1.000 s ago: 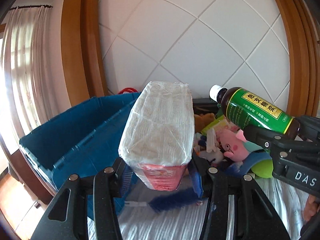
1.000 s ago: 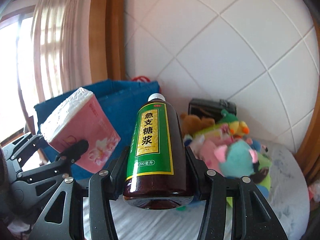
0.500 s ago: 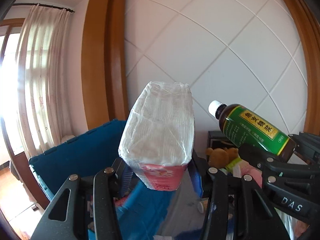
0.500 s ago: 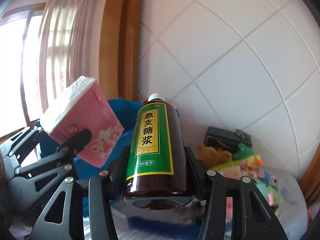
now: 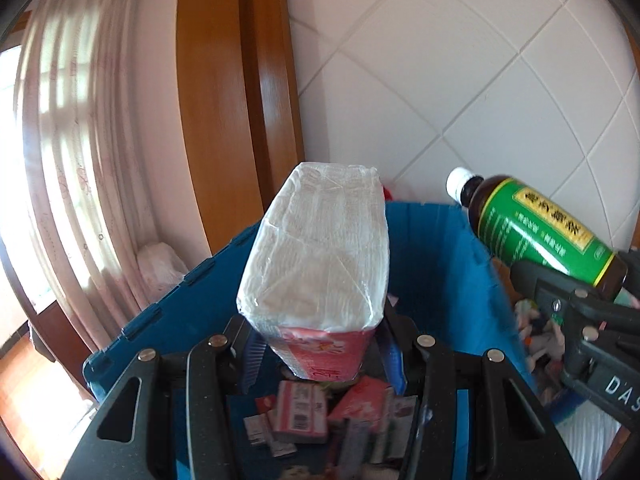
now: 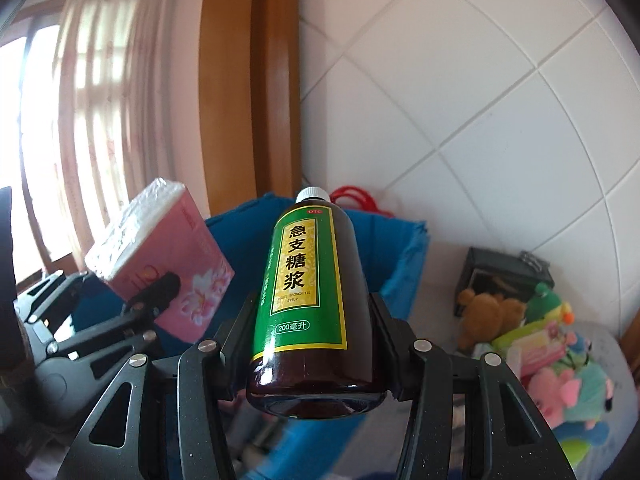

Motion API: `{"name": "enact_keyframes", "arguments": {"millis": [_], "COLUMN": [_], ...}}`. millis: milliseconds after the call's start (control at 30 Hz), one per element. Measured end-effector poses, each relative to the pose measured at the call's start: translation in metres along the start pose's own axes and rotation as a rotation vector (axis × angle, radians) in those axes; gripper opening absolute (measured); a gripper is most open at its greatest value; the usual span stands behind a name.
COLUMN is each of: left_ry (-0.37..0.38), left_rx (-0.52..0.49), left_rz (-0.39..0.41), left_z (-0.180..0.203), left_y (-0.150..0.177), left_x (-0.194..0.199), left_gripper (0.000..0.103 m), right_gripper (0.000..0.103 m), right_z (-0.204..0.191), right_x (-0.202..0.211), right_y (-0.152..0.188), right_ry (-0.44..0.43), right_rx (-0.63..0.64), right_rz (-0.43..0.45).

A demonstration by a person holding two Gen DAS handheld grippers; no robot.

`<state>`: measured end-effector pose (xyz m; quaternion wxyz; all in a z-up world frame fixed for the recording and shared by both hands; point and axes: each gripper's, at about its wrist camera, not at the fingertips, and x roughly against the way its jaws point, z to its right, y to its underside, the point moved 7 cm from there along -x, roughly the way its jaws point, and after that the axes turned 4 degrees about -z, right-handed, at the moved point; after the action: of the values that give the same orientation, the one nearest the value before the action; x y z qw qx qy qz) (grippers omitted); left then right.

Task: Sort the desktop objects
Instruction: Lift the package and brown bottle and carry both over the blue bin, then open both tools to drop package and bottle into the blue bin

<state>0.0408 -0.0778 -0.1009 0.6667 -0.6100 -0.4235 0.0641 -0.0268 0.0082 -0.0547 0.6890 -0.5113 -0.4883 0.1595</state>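
Gripping tissue pack (image 5: 320, 248), left gripper (image 5: 320, 344) hangs over blue bin (image 5: 180, 300); right gripper (image 6: 316, 344) clamps syrup bottle (image 6: 308, 292) alongside.

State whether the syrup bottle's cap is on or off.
On: a white cap tops the syrup bottle gripped in the right gripper.

Bin (image 5: 436, 276) mouth, frame centre, stands open above; boxes (image 5: 304, 412) litter its floor; toys (image 6: 560, 344) crowd lower right.

Glossy brown syrup bottle (image 6: 316, 304) with a paper label; crinkled shiny plastic wraps the tissue pack (image 5: 320, 252); matt blue plastic crate (image 5: 436, 264).
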Motion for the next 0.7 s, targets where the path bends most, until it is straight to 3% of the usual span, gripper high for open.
{"name": "enact_keyframes", "arguments": {"millis": [233, 533, 567, 633, 667, 700], "left_ry": [0.074, 0.156, 0.143, 0.104, 0.091, 0.080], "left_rx": [-0.038, -0.045, -0.044, -0.050, -0.051, -0.044], "left_rz": [-0.138, -0.227, -0.220, -0.205, -0.195, -0.185], "left_z": [-0.038, -0.044, -0.047, -0.054, -0.057, -0.063], "left_y": [0.005, 0.011, 0.010, 0.006, 0.004, 0.003], "left_x": [-0.044, -0.067, -0.067, -0.065, -0.063, -0.061], "left_gripper": [0.048, 0.052, 0.052, 0.064, 0.068, 0.069], "right_gripper": [0.051, 0.051, 0.051, 0.051, 0.056, 0.069], "right_z": [-0.053, -0.057, -0.057, -0.059, -0.060, -0.061], "right_x": [-0.049, -0.077, -0.078, -0.080, -0.080, -0.079], "right_y": [-0.006, 0.003, 0.003, 0.003, 0.002, 0.000], "right_ry": [0.091, 0.216, 0.223, 0.237, 0.248, 0.258], "right_rx": [-0.037, -0.053, -0.050, -0.041, -0.034, -0.026], "right_rz": [-0.118, -0.187, -0.188, -0.187, -0.183, -0.173]}}
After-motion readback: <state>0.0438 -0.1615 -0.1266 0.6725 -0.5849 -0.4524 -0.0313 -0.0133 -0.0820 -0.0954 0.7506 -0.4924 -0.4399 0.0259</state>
